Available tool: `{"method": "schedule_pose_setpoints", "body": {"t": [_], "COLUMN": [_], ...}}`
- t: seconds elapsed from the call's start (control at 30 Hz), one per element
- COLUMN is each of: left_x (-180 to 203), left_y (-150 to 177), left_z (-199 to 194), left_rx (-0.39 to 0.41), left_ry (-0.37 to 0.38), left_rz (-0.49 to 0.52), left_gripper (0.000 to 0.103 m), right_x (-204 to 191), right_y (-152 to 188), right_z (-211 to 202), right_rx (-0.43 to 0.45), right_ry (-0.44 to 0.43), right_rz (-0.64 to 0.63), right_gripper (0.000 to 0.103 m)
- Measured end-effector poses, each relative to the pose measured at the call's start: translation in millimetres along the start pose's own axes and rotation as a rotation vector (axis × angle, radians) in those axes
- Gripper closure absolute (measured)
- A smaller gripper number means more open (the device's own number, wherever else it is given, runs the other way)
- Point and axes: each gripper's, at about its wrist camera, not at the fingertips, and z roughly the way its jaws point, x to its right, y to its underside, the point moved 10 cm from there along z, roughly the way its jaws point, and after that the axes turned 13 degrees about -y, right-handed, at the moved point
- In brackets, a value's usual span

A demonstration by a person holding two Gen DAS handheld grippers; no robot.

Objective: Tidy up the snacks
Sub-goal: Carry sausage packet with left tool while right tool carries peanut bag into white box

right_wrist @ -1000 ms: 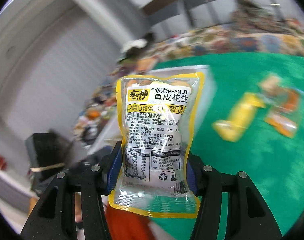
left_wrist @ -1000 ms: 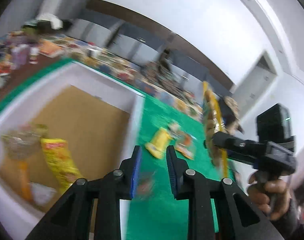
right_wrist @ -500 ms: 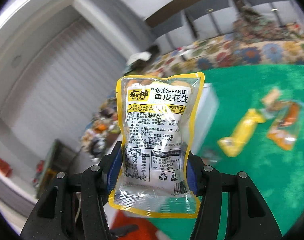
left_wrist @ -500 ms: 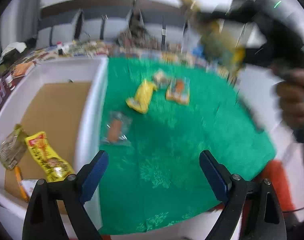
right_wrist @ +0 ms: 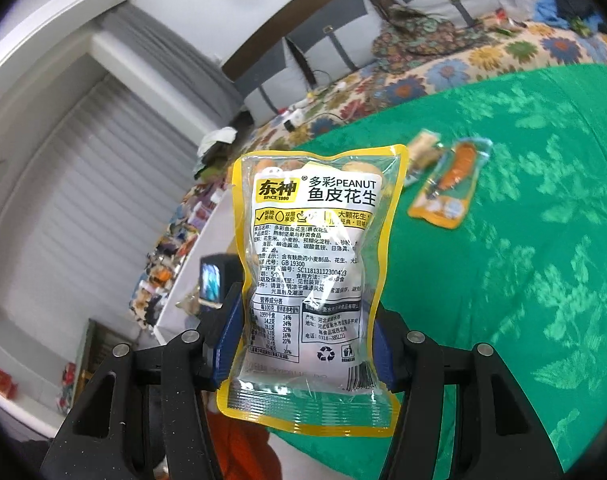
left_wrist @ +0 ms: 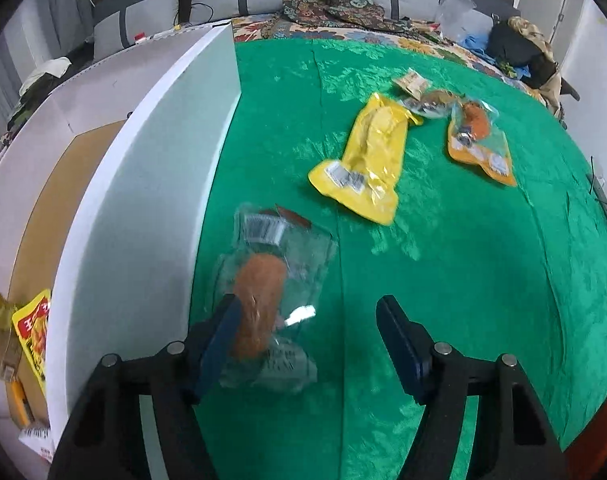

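My right gripper (right_wrist: 305, 340) is shut on a yellow-edged peanut packet (right_wrist: 311, 276) and holds it upright above the green cloth. My left gripper (left_wrist: 309, 336) is open, low over a clear packet with a brown snack (left_wrist: 269, 300) that lies beside the white box wall (left_wrist: 155, 184). The packet's lower left part sits by the left finger. A yellow packet (left_wrist: 369, 160), an orange packet (left_wrist: 479, 140) and small packets (left_wrist: 421, 94) lie farther out on the cloth. The orange packet also shows in the right wrist view (right_wrist: 449, 188).
The white box holds a cardboard floor (left_wrist: 51, 208) with a yellow-red packet (left_wrist: 33, 332) and other snacks at its near end. A floral cloth (left_wrist: 355, 34) and piled clothes (left_wrist: 519, 48) lie beyond the green cloth (left_wrist: 483, 280).
My left gripper has opened wide and dropped towards the clear brown-snack packet by the box wall. My right gripper keeps hold of the peanut packet and has shifted relative to the cloth.
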Motion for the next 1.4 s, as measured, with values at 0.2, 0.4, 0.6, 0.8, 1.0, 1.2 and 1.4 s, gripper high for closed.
{"method": "schedule_pose_setpoints", "body": {"t": [0.2, 0.4, 0.6, 0.8, 1.0, 1.2, 1.4], "left_x": [-16.5, -20.0, -22.8, -66.2, -180.3, -273.9, -299.2], "left_y": [5.6, 11.9, 27.7, 31.8, 40.5, 89.0, 120.4], "left_z": [24.3, 7.9, -30.6, -124.6, -170.6, -147.0, -147.5], "left_rx": [-0.094, -0.039, 0.001, 0.134, 0.259, 0.171, 0.166], "left_ry": [0.030, 0.060, 0.249, 0.460, 0.213, -0.160, -0.275], "left_rz": [-0.031, -0.041, -0.204, -0.423, -0.491, -0.523, -0.563], "left_gripper": [0.038, 0.060, 0.061, 0.060, 0.059, 0.036, 0.013], "right_x": [2.6, 6.0, 6.3, -15.1, -93.5, -178.9, -184.8], "right_y": [6.3, 7.9, 12.7, 5.3, -5.4, 16.0, 47.9], "right_z": [-4.4, 1.6, 7.6, 30.3, 107.2, 223.8, 285.8], "right_rx": [0.003, -0.002, -0.016, -0.049, -0.128, -0.247, -0.318], "right_ry": [-0.020, -0.016, -0.025, -0.038, -0.150, -0.224, -0.122], "right_rz": [0.017, 0.005, 0.020, -0.013, -0.112, -0.217, -0.267], "right_gripper": [0.044, 0.044, 0.044, 0.044, 0.044, 0.031, 0.019]}}
